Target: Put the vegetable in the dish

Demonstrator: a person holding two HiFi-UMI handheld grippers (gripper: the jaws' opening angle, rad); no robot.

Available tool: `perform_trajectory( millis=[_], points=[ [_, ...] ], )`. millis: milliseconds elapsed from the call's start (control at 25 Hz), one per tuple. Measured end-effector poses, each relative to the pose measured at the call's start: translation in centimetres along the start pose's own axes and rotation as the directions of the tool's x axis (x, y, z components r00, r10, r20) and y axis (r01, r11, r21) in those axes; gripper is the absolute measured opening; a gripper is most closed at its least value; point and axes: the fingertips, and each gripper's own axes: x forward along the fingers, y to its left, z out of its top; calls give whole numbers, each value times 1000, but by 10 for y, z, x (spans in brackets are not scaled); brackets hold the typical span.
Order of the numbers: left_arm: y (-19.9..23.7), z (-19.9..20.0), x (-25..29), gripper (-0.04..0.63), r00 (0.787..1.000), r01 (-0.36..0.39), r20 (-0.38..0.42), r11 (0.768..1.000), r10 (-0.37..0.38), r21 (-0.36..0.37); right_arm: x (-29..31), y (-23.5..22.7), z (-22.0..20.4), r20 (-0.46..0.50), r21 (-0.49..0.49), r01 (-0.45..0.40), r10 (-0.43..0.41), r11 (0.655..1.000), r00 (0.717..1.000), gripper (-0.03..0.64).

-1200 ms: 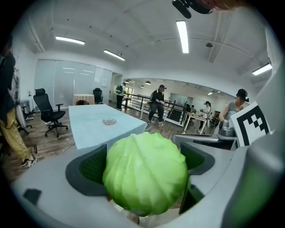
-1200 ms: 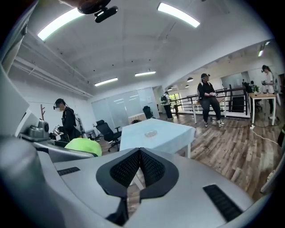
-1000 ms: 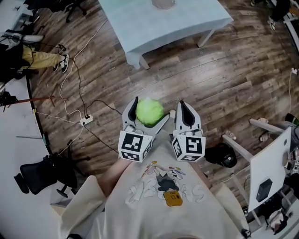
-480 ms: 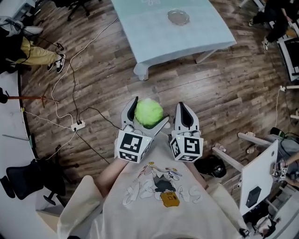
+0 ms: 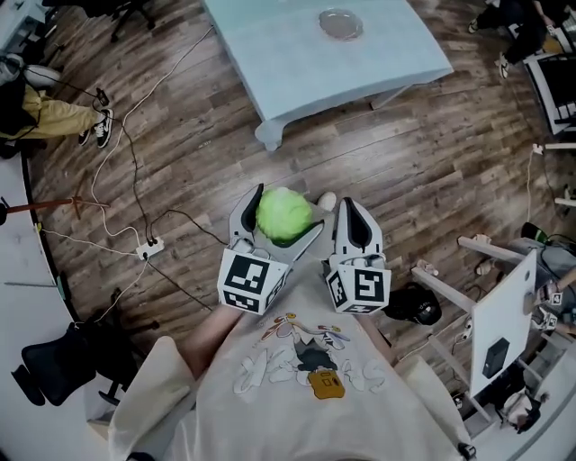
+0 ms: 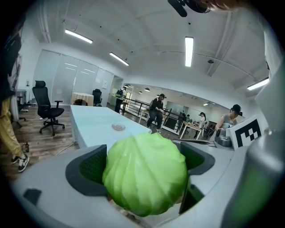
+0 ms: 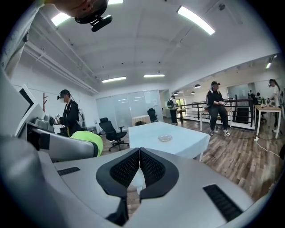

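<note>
A round pale-green cabbage (image 5: 284, 214) sits between the jaws of my left gripper (image 5: 274, 219), which is shut on it; in the left gripper view the cabbage (image 6: 145, 173) fills the space between the dark pads. My right gripper (image 5: 353, 216) is held beside it at chest height, shut with nothing in it, its pads (image 7: 139, 168) meeting. A small clear glass dish (image 5: 341, 24) lies on the pale blue table (image 5: 297, 63) well ahead of both grippers, and also shows as the dish (image 6: 118, 127) and dish (image 7: 165, 138) in the gripper views.
Wood floor lies between me and the table. Cables and a power strip (image 5: 149, 245) run across the floor at left. A black office chair (image 5: 67, 365) stands lower left, a white desk frame (image 5: 504, 315) at right. People stand in the background (image 7: 217, 108).
The view has shifted slightly: the table and dish sit a little further left and higher in the head view. Both grippers keep their pose, the cabbage still held.
</note>
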Motion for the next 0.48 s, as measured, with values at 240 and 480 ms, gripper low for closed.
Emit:
perform_trajectory(
  millis=[240, 480],
  points=[
    [-2, 5, 34, 520, 1000, 24, -20, 1000, -24, 0, 20, -22, 3, -2, -37, 2, -2, 999, 1000, 23],
    [6, 30, 83, 520, 1000, -23, -11, 999, 23, 22, 69, -52, 19, -32, -30, -75, 74, 997, 997, 23]
  ],
)
